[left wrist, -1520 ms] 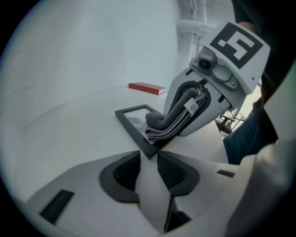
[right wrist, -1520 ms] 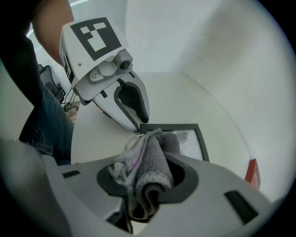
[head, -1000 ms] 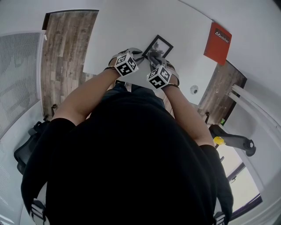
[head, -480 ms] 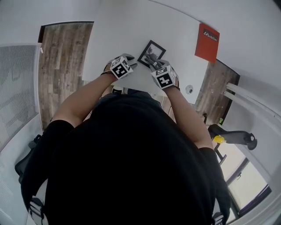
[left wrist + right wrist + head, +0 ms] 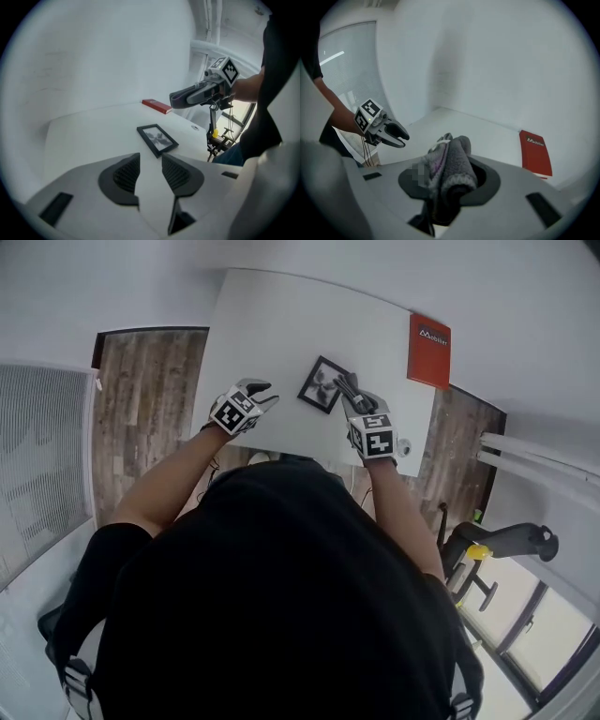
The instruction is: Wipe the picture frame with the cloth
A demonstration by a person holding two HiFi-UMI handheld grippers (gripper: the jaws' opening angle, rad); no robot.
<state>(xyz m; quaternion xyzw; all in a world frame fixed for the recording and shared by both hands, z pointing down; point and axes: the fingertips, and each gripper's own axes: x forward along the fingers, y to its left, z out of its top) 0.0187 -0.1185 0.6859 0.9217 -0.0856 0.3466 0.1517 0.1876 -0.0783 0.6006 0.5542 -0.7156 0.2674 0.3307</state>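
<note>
Right gripper (image 5: 450, 180) is pinching the grey cloth (image 5: 454, 157), over the right side of the frame (image 5: 322, 384); can't tell if it touches. Left gripper (image 5: 150, 161) jaws are spread, just been opening, nothing between; it's left of frame, apart. Frame lies flat on tabletop (image 5: 272, 315) near front edge. Red book (image 5: 428, 351) at right edge.

The head view looks steeply down over the left gripper (image 5: 264, 393) and right gripper (image 5: 343, 386) onto the table (image 5: 281, 324). Each gripper view, close behind its own jaws, shows the other gripper ahead over that same table.
</note>
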